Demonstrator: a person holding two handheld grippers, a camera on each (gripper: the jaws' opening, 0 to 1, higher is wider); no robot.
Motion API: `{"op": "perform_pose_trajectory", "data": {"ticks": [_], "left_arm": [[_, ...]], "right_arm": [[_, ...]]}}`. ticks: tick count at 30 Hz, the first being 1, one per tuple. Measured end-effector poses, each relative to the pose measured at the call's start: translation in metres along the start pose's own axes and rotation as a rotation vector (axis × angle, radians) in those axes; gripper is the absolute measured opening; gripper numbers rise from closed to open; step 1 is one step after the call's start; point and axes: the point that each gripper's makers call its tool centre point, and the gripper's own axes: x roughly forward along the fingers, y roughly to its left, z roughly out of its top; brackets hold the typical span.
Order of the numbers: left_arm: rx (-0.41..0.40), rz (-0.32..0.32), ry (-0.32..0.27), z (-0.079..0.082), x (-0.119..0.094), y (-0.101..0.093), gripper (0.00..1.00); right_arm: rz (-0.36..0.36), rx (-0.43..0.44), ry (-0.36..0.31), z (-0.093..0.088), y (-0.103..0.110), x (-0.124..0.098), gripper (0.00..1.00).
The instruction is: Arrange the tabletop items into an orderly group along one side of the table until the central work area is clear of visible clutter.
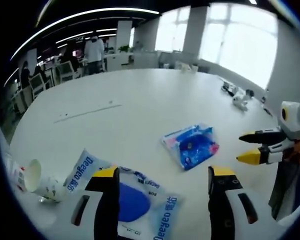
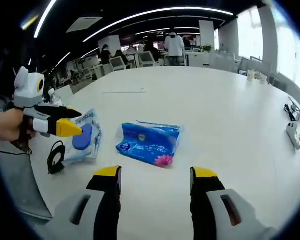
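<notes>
Left tool (image 1: 162, 182) open above white wipes pack (image 1: 132, 200); right tool (image 2: 155, 182) open near blue tissue pack (image 2: 150, 141). Lower, pinch edges, slide sideways.

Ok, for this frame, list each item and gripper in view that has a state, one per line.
left gripper: open, over the wipes pack, nothing held.
right gripper: open, nothing held, short of the tissue pack.
wipes pack: flat on the table, between the left jaws.
tissue pack: lying on the table, apart from the wipes pack.
paper cup: tipped on its side.
black cable: loose at the table edge.
</notes>
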Motion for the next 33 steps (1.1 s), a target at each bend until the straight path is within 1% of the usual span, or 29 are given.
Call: {"op": "perform_pose_trajectory", "data": {"ticks": [3,5,7,10,14,15,16,19,22,24,26,30,33], "left_arm": [[0.014,-0.003,-0.004,-0.003,-0.012,0.001,0.68],[0.007,0.001,-0.008,-0.005,-0.018,0.006,0.67],[-0.014,0.009,-0.007,-0.007,-0.023,0.014,0.67],[-0.004,0.012,-0.011,-0.008,-0.029,0.021,0.67],[-0.004,0.019,-0.016,-0.008,-0.041,0.034,0.66],[-0.001,0.024,-0.016,-0.013,-0.048,0.03,0.66],[-0.001,0.027,-0.019,-0.014,-0.052,0.03,0.66],[-0.006,0.034,-0.027,-0.01,-0.052,0.039,0.66],[-0.009,0.046,-0.031,-0.013,-0.062,0.045,0.66],[0.001,0.049,-0.032,-0.009,-0.061,0.055,0.66],[0.034,0.053,-0.032,-0.008,-0.064,0.063,0.66],[0.046,0.053,-0.031,-0.009,-0.066,0.076,0.66],[0.044,0.058,-0.032,-0.006,-0.066,0.093,0.66]], "right_arm": [[-0.005,-0.001,-0.001,-0.004,0.009,-0.004,0.53],[-0.006,0.001,0.004,-0.006,0.016,-0.007,0.53],[-0.009,-0.001,0.007,-0.008,0.022,-0.012,0.53],[-0.016,-0.005,-0.003,-0.008,0.03,-0.016,0.53],[-0.017,-0.005,0.005,-0.008,0.041,-0.014,0.52],[-0.014,-0.007,0.002,-0.007,0.045,-0.014,0.52],[-0.012,-0.008,-0.002,-0.005,0.048,-0.014,0.52],[-0.003,-0.008,-0.009,-0.001,0.058,-0.012,0.52],[0.005,-0.008,-0.012,0.001,0.067,-0.01,0.52],[0.009,-0.001,-0.017,0.003,0.072,-0.008,0.52],[0.008,0.004,-0.015,0.002,0.075,-0.006,0.51],[0.011,0.024,-0.016,0.002,0.084,-0.004,0.5],[0.016,0.058,-0.018,0.002,0.091,-0.003,0.49]]}}
